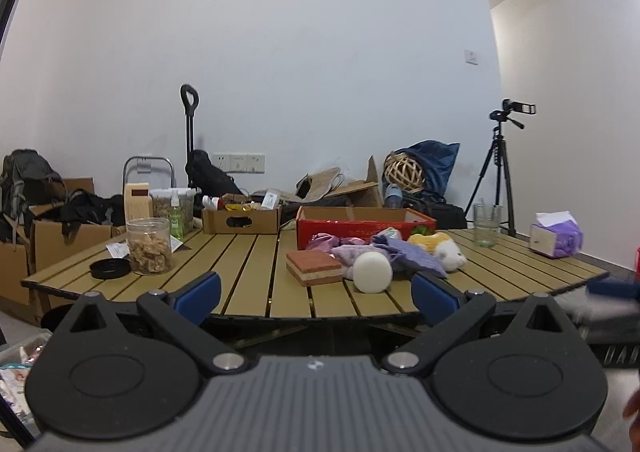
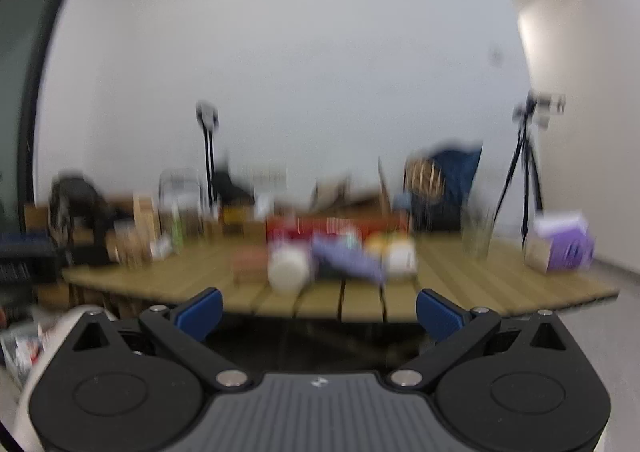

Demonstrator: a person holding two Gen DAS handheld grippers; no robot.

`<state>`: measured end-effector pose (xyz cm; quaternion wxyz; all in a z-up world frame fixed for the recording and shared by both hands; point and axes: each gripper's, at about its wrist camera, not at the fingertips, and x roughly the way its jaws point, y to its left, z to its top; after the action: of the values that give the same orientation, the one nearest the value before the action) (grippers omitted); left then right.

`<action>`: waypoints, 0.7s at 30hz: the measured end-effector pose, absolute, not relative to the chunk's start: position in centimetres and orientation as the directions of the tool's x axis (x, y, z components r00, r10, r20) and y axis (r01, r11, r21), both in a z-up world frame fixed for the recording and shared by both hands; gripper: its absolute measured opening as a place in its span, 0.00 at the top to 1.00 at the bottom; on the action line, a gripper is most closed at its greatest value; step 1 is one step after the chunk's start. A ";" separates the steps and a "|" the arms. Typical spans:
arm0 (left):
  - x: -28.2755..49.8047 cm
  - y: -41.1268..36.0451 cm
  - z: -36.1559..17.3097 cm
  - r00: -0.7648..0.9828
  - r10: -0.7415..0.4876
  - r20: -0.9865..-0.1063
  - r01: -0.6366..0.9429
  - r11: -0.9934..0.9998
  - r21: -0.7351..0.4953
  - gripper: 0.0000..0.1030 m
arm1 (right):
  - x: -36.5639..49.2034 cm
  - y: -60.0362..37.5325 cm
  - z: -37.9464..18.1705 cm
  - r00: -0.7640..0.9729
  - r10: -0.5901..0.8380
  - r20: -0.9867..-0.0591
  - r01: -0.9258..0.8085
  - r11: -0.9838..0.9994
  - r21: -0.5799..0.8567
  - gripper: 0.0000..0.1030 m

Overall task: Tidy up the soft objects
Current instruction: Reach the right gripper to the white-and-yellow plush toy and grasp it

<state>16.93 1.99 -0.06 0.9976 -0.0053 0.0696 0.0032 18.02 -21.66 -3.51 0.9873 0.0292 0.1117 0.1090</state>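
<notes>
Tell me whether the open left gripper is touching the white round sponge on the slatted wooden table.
Apart. In the left wrist view, the left gripper hangs short of the table's near edge, while the white round sponge sits farther in on the slatted wooden table.

I am in a bare white-walled room of a home, used as a makeshift recording space. Ahead of my tongs stands a slatted wooden folding worktop (image 1: pixel 248 252), of the camping kind. Beyond it the floor along the wall is crowded with open cardboard boxes (image 1: pixel 60 236), a backpack (image 1: pixel 24 179), a hand trolley (image 1: pixel 189 131) and a blue bag (image 1: pixel 436 159) holding a wicker ball (image 1: pixel 404 171). Wall sockets (image 1: pixel 238 163) sit low on the wall behind the trolley. Far right of my tongs a camcorder on a tripod (image 1: pixel 502 163) faces the worktop, beside a doorway recess. Household odds stand on the worktop: a jar of snacks (image 1: pixel 149 246), a spray bottle (image 1: pixel 175 213), a tissue pack (image 1: pixel 555 239).
</notes>
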 end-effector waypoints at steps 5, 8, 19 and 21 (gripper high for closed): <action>24.2 2.2 -0.6 0.987 0.006 -0.160 -0.006 1.000 0.002 0.00 | 24.5 -22.0 -4.9 0.928 0.274 -0.251 -0.248 0.960 0.131 0.00; 29.0 1.9 -0.8 0.979 -0.027 -0.201 0.022 0.999 -0.028 0.00 | 29.3 -22.4 -5.0 0.930 0.248 -0.272 -0.218 0.967 0.135 0.01; 44.8 -2.2 1.8 0.945 -0.195 -0.262 0.181 0.980 -0.077 0.21 | 45.8 -25.9 -4.2 0.932 0.154 -0.327 -0.117 0.984 0.131 0.17; 47.8 -3.5 2.2 0.929 -0.234 -0.286 0.220 0.972 -0.081 0.26 | 48.5 -26.3 -4.5 0.924 0.140 -0.355 -0.104 0.987 0.120 0.26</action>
<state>47.84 -3.49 2.19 0.9819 -0.0236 0.1484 -0.1156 48.52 -26.30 -4.46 0.9796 0.0494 0.1845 0.0622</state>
